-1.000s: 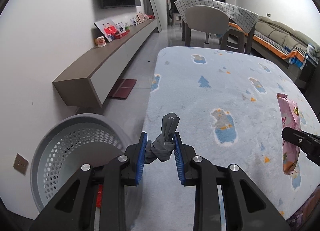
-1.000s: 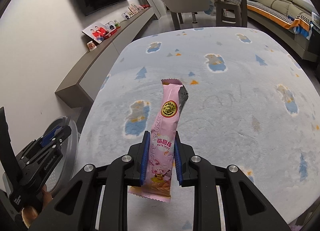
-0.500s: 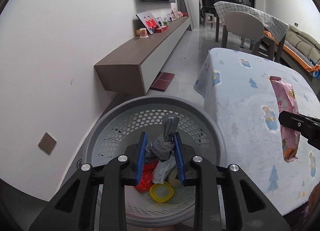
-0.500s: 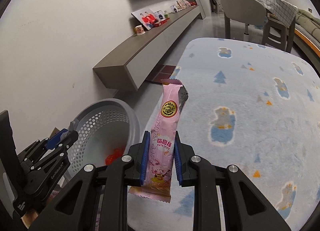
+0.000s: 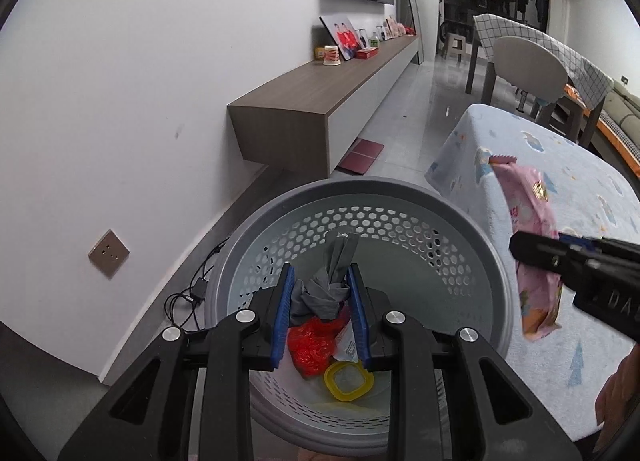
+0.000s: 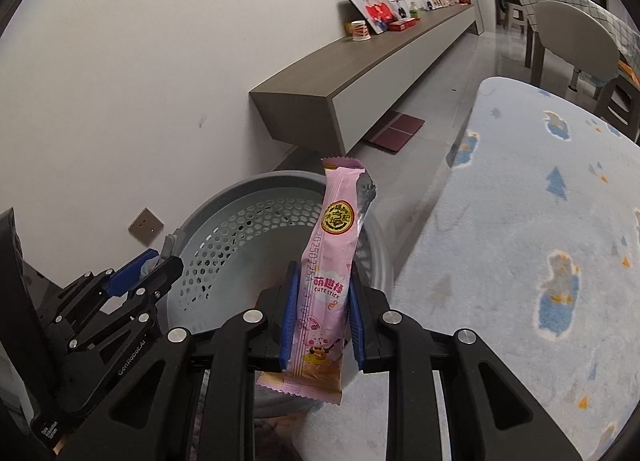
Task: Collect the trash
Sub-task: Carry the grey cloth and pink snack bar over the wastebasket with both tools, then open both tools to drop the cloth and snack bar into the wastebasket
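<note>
Our left gripper (image 5: pixel 320 297), seen from its own wrist camera, pinches a knotted grey rag (image 5: pixel 326 289) between its blue pads (image 5: pixel 283 317), the rag's loose end sticking up past the fingertips. It hangs over the mouth of the grey perforated basket (image 5: pixel 400 221), which stands on the floor between the white wall and the table. Down in the basket we see a red crumpled piece (image 5: pixel 312 345), a yellow square lid (image 5: pixel 348 375) and a pale wrapper scrap (image 5: pixel 347 345). At the right of this view our right gripper (image 5: pixel 552 253) comes in sideways, clamped on a pink snack wrapper (image 5: pixel 528 213) beside the basket's right rim, in front of the table's pale blue patterned cloth (image 5: pixel 580 189).

From the right wrist camera, our right gripper (image 6: pixel 322 313) squeezes that pink snack wrapper (image 6: pixel 332 261) upright between its pads, the torn top end uppermost. Behind it lies the basket (image 6: pixel 240 229), and the cloth-covered table (image 6: pixel 520 221) fills the right side. At lower left our left gripper (image 6: pixel 160 261) shows over the basket's near rim, its grip on the grey rag (image 6: pixel 168 247) only partly visible. A long wall shelf (image 6: pixel 360 61) runs along the wall behind.
</note>
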### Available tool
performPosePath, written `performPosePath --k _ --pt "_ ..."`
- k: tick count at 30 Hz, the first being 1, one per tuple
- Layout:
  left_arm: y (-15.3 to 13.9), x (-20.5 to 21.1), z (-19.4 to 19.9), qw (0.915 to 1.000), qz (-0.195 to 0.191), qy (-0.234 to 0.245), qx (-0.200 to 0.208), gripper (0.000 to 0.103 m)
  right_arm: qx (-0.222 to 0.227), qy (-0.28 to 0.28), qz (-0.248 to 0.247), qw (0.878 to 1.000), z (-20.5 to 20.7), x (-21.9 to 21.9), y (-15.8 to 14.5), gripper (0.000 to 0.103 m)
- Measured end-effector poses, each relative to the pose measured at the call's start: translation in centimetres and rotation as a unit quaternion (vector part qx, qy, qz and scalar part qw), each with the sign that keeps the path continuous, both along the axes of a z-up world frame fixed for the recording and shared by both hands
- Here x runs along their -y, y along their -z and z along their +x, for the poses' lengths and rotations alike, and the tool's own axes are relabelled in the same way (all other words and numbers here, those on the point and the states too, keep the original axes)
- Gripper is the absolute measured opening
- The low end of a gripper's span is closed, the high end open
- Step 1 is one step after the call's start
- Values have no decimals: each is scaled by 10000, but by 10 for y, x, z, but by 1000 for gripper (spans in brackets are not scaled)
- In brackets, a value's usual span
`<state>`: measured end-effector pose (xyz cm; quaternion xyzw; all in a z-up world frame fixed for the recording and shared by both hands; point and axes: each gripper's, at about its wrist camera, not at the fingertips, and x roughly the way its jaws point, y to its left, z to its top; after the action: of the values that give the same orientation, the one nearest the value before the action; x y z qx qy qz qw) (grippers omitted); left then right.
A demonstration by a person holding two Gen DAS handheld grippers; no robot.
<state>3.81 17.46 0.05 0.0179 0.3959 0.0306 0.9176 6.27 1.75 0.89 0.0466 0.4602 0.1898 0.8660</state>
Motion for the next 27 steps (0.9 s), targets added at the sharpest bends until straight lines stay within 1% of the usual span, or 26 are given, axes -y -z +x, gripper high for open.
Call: performPosePath --k 3,6,11,13,14,15,16,18,21,27 --pt "7 -5 4 9999 -25 -105 -98 27 -136 -136 -12 9998 3 -9 12 23" --pt "10 -9 6 9997 -34 -205 -142 28 -180 -212 -40 9996 6 -15 20 23" --pt "11 -14 8 9996 -52 -252 -122 33 -134 -294 65 9995 8 -16 21 26" --pt "11 -15 8 9995 -28 -282 -132 41 -62 -271 33 9996 7 -17 20 32" --pt "11 -15 8 9995 -29 -295 -134 53 -34 -259 33 9997 7 -16 19 40" --pt "10 -15 7 9994 -25 -319 -120 72 -1 -240 35 9997 6 -16 18 47" --pt "9 -16 7 9994 -26 -345 -81 78 38 -215 35 9998 5 -16 17 47" --pt "7 -18 5 9992 -27 -394 -4 80 66 -184 25 9998 4 -15 16 47" --pt "9 -19 6 9990 -10 -447 -68 80 80 -135 34 9999 3 -13 15 47" --pt "8 -20 5 9987 25 -500 -44 80 109 -98 -29 9999 -1 -14 14 47"
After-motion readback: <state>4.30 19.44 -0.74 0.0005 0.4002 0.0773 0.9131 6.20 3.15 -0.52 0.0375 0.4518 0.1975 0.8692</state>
